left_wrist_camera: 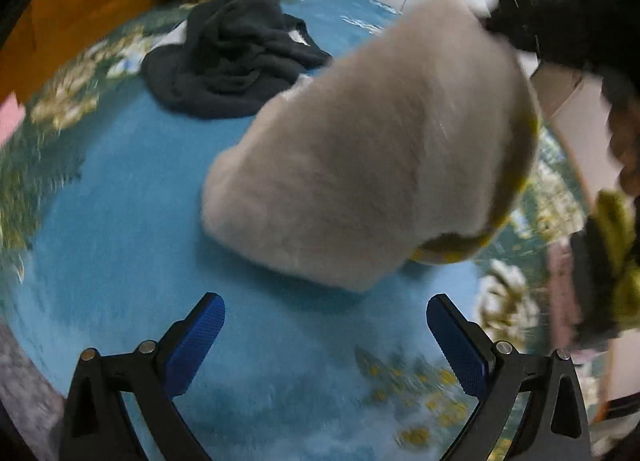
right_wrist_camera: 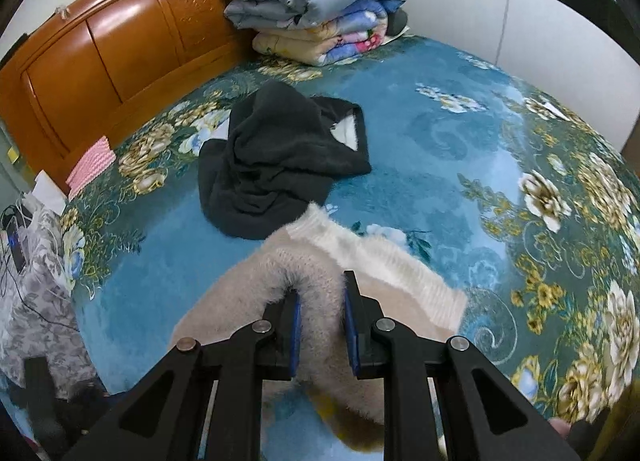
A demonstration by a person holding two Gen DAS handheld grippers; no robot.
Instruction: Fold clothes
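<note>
**Fuzzy beige sweater held up by your right gripper**

Fuzzy beige knit fills the gap between your right gripper's (right_wrist_camera: 321, 315) jaws: they are closed most of the way on a bunched fold of the beige sweater (right_wrist_camera: 280, 285), and the fabric rises in a hump just ahead of the blue pads (right_wrist_camera: 296, 335). A paler ribbed white band (right_wrist_camera: 384, 265) of the same garment runs off ahead and to the right of those jaws, lying over the blue floral bedspread (right_wrist_camera: 460, 165).

Your left gripper (left_wrist_camera: 326, 345) hangs with its jaws spread wide and nothing between them; only bedspread shows in the gap. Directly ahead of them the sweater (left_wrist_camera: 360, 165) hangs lifted at its upper right, where a blurred dark shape meets it, while its lower edge touches the bed. A yellow trim (left_wrist_camera: 516, 181) shows along its right edge. This view is motion-blurred.

Farther ahead of both grippers, well apart from the sweater in the left view, a black garment (right_wrist_camera: 280, 157) lies crumpled on the bed. Beyond it, stacked folded quilts (right_wrist_camera: 320, 9) sit against the wooden headboard (right_wrist_camera: 120, 41).
</note>
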